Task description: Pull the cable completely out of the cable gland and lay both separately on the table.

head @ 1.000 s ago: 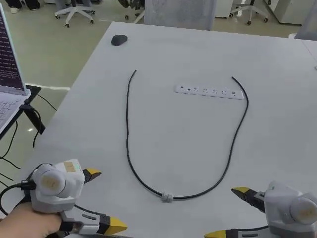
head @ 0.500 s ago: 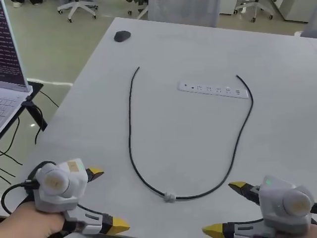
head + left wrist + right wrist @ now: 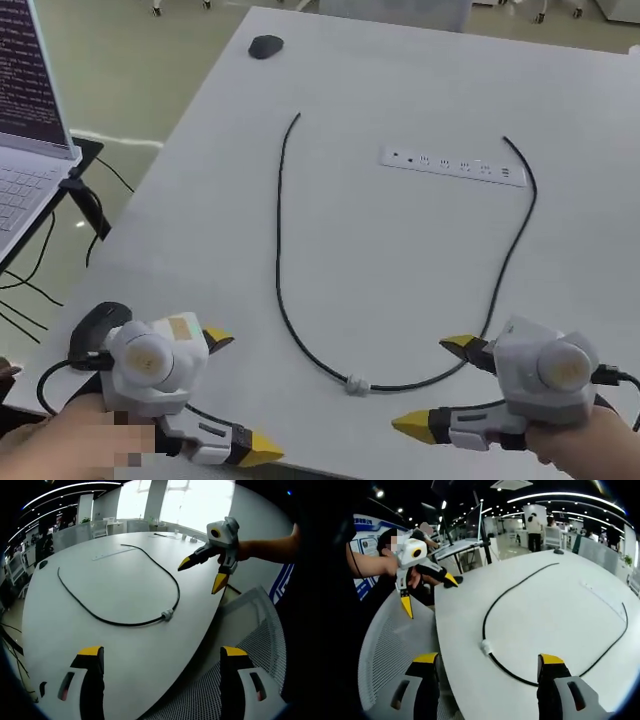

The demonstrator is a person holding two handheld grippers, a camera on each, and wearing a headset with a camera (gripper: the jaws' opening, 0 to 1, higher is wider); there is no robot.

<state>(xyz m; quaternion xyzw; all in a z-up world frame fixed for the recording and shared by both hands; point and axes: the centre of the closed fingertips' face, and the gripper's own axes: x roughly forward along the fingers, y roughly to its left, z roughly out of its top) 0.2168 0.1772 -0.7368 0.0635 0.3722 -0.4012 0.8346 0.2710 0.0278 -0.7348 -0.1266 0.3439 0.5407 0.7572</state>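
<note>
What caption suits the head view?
Left gripper and right gripper, both open, flank the cable and its cable gland on the table.

- Laptop screen [image 3: 25, 80], at the far left of the head view: rows of light text on a dark background, too small to read.
- Power strip [image 3: 452, 167]: tiny dark marks, not legible.
- Blue wall board [image 3: 370, 530], in the right gripper view: pale lettering, too blurred to read.

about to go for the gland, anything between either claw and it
Nothing visible does: the cable gland, threaded on the cable, lies on bare table between the open left claw and open right claw, with the power strip well beyond.
</note>
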